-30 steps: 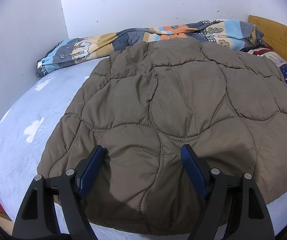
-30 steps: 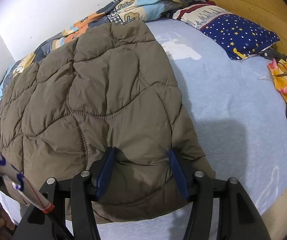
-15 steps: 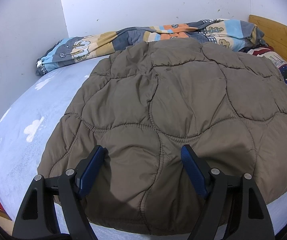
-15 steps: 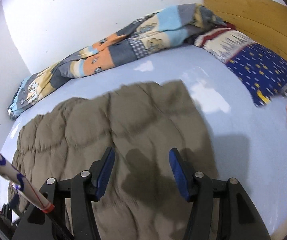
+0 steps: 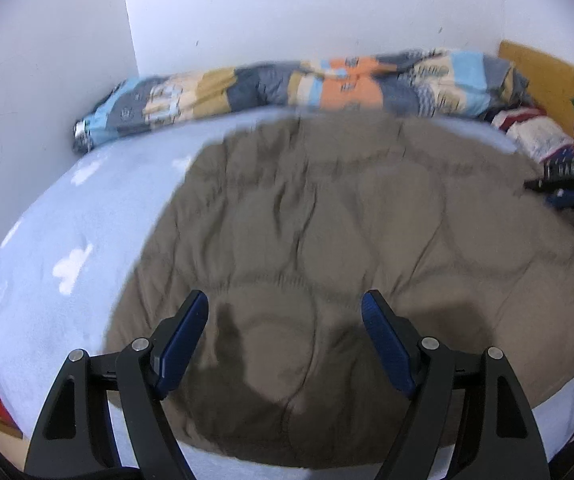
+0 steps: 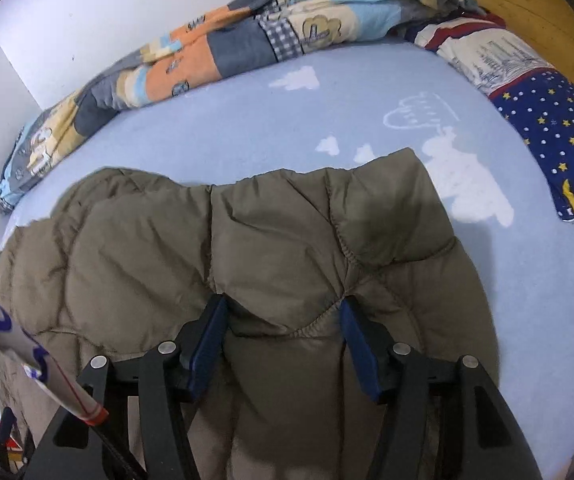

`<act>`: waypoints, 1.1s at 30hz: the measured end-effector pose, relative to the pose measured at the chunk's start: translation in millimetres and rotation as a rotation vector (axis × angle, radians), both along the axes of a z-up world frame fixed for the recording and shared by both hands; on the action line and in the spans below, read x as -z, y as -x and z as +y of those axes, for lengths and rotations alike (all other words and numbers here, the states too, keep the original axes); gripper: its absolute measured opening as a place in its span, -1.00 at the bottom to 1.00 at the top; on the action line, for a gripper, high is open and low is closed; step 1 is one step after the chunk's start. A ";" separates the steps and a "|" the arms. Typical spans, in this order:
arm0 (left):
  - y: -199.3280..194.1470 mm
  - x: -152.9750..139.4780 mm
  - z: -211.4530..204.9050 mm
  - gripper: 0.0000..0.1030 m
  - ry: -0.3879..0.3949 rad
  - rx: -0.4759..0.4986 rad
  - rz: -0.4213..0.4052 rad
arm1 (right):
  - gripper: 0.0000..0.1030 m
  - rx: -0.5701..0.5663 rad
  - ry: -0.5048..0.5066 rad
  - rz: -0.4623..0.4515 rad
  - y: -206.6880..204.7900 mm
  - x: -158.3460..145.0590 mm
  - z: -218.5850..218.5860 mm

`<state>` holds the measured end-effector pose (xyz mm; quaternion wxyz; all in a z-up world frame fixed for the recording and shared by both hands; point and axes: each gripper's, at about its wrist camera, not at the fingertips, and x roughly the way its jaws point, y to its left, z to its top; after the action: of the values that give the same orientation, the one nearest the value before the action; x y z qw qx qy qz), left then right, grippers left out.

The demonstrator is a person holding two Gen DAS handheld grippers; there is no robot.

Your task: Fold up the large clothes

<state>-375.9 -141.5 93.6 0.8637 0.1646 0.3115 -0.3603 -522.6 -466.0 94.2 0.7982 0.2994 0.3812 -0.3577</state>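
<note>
Fabric fills my right gripper (image 6: 281, 320) — its jaws, just eased a little wider, still pinch a folded edge of the brown quilted coat (image 6: 247, 248). My left gripper (image 5: 285, 320) hangs apart over the coat, holding nothing. The coat lies on the pale blue bed (image 6: 215, 128) — beyond, a patchwork blanket (image 6: 247, 40) along the wall.

Home bedroom: bed (image 6: 247, 128), pillow (image 6: 559, 136), rumpled blanket (image 6: 223, 48)
</note>
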 end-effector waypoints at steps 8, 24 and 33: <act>-22.9 -33.4 -62.9 0.52 -0.035 0.091 0.028 | 0.23 -0.170 0.154 -0.087 -7.8 -39.7 59.2; -101.2 5.7 -105.7 0.54 -0.172 -0.001 0.173 | 0.13 -0.155 0.031 0.026 -52.5 -2.1 38.1; -81.3 -33.1 -25.4 0.54 0.006 -0.081 0.077 | 0.09 -0.039 0.077 -0.040 11.5 -30.9 43.6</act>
<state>-294.6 -166.9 126.7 0.8655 0.1351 0.3497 -0.3321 -534.1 -422.5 125.1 0.8234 0.2681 0.3570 -0.3502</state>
